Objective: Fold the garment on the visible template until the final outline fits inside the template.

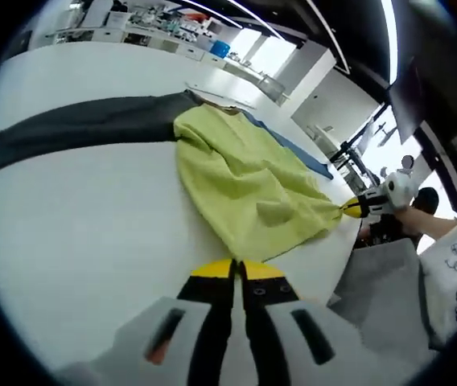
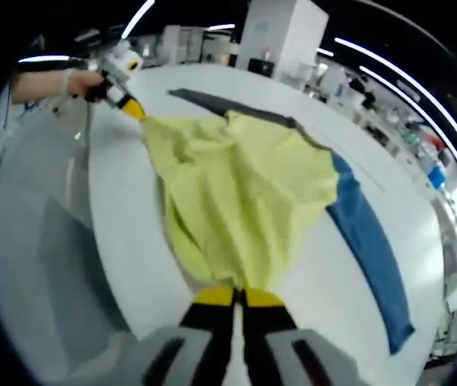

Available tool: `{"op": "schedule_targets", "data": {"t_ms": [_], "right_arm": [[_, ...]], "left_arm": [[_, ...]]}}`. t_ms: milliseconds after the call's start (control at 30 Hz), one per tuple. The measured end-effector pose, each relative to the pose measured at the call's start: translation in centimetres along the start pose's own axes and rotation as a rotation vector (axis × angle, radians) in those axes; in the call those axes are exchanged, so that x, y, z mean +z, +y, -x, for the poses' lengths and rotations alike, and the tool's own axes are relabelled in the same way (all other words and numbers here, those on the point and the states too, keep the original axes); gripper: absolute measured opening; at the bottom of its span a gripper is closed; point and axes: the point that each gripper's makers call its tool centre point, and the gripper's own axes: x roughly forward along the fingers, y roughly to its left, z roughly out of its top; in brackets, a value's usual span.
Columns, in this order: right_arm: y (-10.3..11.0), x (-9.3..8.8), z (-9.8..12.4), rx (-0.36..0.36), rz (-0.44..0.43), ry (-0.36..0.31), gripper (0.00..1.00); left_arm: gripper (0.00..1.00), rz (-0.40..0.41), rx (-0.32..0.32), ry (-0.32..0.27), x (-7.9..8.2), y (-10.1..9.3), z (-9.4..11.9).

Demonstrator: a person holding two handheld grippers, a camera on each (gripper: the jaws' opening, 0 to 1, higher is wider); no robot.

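A yellow-green garment (image 1: 249, 189) is seen spread, rumpled, on the white table (image 1: 76, 217), body creased w/ folds running lengthwise. One sleeve is dark grey (image 1: 84, 129), stretched out flat far left of the left gripper (image 1: 237, 272); the other sleeve is blue (image 2: 369, 241), laid straight along the table to the right of the right gripper (image 2: 237, 296).

In the left gripper view, the jaws are held closed just at the near hem; whether cloth is pinched btwn them can't be told. Ahead and to the right, the right gripper (image 1: 356, 207) is seen w/ its yellow tips clamped on a corner of the garment, near the table edge, a hand behind it.

In the right gripper view, the jaws are pressed together w/ the garment's hem drawn in btwn the yellow tips, so the cloth is gripped. Far ahead-left, the left gripper (image 2: 132, 107) is seen w/ its tips at the opposite corner of the garment, a hand behind it.

Edges: the table edge runs close by on the left of the right gripper, grey floor (image 2: 35, 241) beyond. Wide bare table is seen left of the left gripper, below the grey sleeve.

The grey sleeve is shown at full length from the left gripper; the blue sleeve's whole run is shown from the right gripper.
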Motion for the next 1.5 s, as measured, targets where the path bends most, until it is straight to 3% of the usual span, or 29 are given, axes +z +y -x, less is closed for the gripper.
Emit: {"op": "schedule_targets", "data": {"t_ms": [467,900,1167,1300,1367,1500], "right_arm": [[-0.6,-1.1,0.6,-0.002,-0.009,-0.006,0.00],[-0.8,0.1,2.3,0.070,0.041,-0.178,0.00],[0.1,-0.2,2.5,0.122,0.055,-0.192,0.00],[0.1,-0.4,2.2,0.123,0.041,-0.175,0.00],[0.2,-0.5,2.1,0.136,-0.012,-0.167,0.00],[0.1,-0.2,2.2,0.133,-0.058,-0.187,0.10]], "left_arm": [[0.00,0.059,-0.019,0.049,-2.6,-1.3,1.0],[0.00,0.110,0.007,0.045,-3.2,-0.2,1.2],[0.00,0.100,0.015,0.070,-3.9,-0.3,0.9],[0.00,0.104,0.015,0.073,-4.1,-0.5,0.7],[0.00,0.103,0.017,0.074,-4.1,-0.4,0.7],[0.00,0.106,0.016,0.072,-4.0,-0.2,0.6]]}}
